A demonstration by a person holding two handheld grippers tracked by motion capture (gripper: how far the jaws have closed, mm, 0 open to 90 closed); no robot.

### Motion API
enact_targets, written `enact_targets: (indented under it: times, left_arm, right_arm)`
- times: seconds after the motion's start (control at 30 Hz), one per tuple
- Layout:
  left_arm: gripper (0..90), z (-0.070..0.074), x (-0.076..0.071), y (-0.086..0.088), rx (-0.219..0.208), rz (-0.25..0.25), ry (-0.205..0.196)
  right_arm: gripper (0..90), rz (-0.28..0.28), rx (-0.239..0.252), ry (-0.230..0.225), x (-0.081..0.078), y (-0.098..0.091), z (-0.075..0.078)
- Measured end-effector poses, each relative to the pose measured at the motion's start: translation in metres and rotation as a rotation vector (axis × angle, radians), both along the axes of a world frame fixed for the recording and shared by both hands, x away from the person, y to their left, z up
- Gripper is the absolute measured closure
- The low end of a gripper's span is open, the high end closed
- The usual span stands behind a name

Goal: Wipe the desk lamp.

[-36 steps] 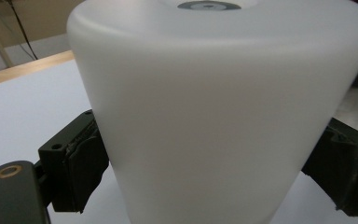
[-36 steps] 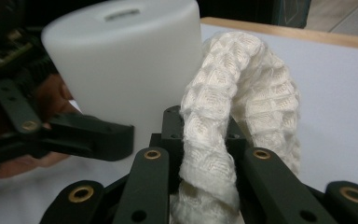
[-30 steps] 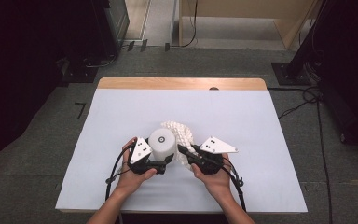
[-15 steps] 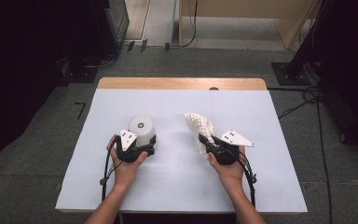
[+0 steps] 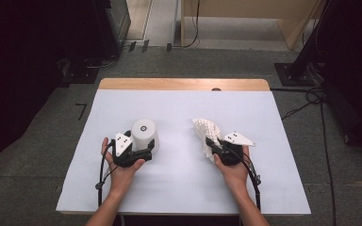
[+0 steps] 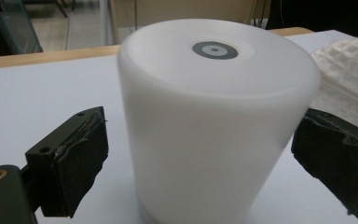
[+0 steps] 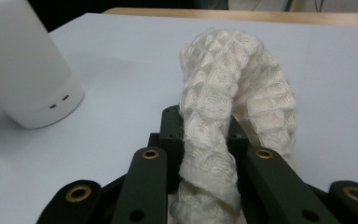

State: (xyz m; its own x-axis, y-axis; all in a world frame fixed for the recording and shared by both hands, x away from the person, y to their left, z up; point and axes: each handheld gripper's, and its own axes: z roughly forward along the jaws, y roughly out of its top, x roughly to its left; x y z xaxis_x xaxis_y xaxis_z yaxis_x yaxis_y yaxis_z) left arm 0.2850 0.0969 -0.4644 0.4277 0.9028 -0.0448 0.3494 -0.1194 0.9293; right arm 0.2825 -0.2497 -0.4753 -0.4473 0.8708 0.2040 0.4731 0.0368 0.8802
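A white cylinder with a grey ring mark on its top stands upright on the white table, left of centre. My left gripper is open around it. In the left gripper view the cylinder sits between the jaws, with a gap showing at the left pad. My right gripper is shut on a white waffle-weave cloth to the right. In the right gripper view the cloth arches up from the pinched jaws, and the cylinder stands off to the left.
A bare wooden strip runs along the table's far edge. Grey floor surrounds the table, with dark equipment and cables to the far right. Cables trail from both grippers toward the near edge.
The hands have drawn apart from the table's middle. The left gripper went left with the cylinder, and the right gripper carried the cloth to the right and lower.
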Motion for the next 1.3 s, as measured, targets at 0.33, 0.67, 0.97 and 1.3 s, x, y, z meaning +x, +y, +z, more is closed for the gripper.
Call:
enact_targets:
  times: [0.33,0.67,0.97,1.3]
  left_arm:
    - [4.0,0.02,-0.027,0.024,-0.006,-0.004,-0.041]
    - [4.0,0.015,-0.04,0.068,-0.012,0.061,-0.004]
    - [3.9,0.002,-0.047,0.108,0.006,0.119,0.021]
    - [4.0,-0.01,-0.05,0.128,0.014,0.136,0.063]
  right_arm:
    - [29.8,-0.131,-0.021,0.043,0.0,-0.026,0.003]
    - [0.6,-0.23,-0.096,0.03,-0.03,-0.089,0.009]
    - [0.0,-0.327,-0.107,0.089,-0.056,-0.143,-0.006]
    - [0.0,-0.396,-0.124,0.045,-0.071,-0.171,-0.013]
